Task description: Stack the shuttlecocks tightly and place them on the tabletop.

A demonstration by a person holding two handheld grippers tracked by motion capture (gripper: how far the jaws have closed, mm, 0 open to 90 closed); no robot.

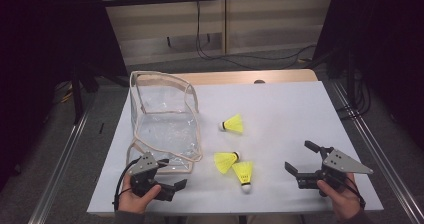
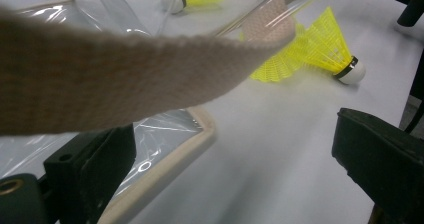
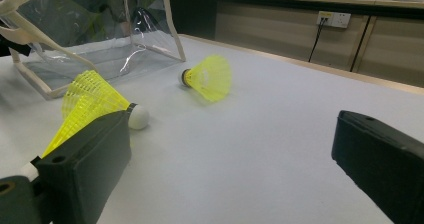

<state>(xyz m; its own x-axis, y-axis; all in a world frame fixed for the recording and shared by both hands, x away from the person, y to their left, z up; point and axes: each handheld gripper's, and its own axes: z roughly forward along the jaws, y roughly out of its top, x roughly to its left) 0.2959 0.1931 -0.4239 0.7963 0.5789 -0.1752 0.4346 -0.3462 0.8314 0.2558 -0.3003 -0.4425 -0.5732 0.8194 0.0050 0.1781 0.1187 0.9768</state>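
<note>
While all three yellow shuttlecocks [image 1: 233, 124] lie on the table [image 1: 280, 109], the clear pouch [image 1: 162, 116] stands empty. Left tongs [image 1: 167, 183] and right tongs [image 1: 299, 159] are released, grasping nothing. Loading has not begun.

Glossy clear plastic pouch [image 1: 165, 129] with woven cloth trim; matt white tabletop [image 1: 285, 119].

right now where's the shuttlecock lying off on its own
In the high view the lone shuttlecock lies mid-table, just right of the clear bag and above the other two shuttlecocks, which lie together.
</note>
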